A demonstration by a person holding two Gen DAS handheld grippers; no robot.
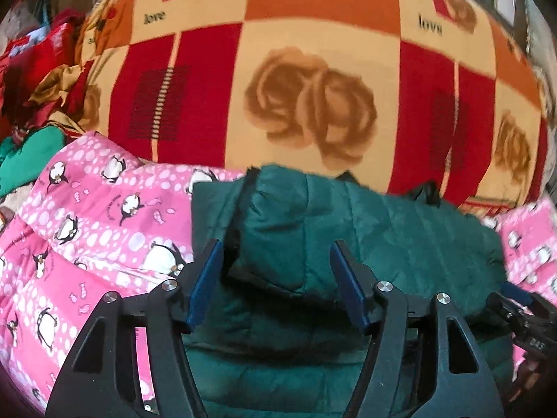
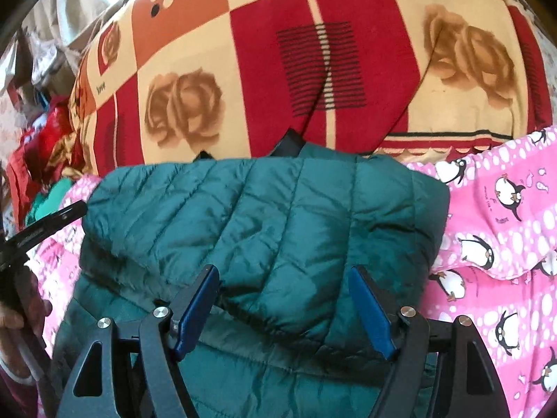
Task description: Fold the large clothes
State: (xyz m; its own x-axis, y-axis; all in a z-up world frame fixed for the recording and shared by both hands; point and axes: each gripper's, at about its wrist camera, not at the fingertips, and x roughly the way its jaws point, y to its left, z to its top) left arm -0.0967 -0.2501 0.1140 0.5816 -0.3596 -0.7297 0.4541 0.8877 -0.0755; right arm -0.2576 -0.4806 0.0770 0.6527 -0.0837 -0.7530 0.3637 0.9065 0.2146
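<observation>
- The dark green quilted jacket (image 2: 264, 230) lies folded over itself on a pink penguin-print blanket (image 2: 494, 230), in front of a red and orange checked blanket with roses (image 2: 243, 69).
- The left hand-held gripper (image 1: 276, 261) is above the jacket with its blue pads (image 1: 205, 285) apart; nothing is pressed between them.
- The right hand-held gripper (image 2: 283, 299) is also wide apart over the near folded edge of the jacket, and it grips nothing.
- In the right wrist view, a hand (image 2: 21, 317) holding the left tool shows at the left edge.
- Crumpled red and green clothes (image 1: 31, 80) lie at the far left.
</observation>
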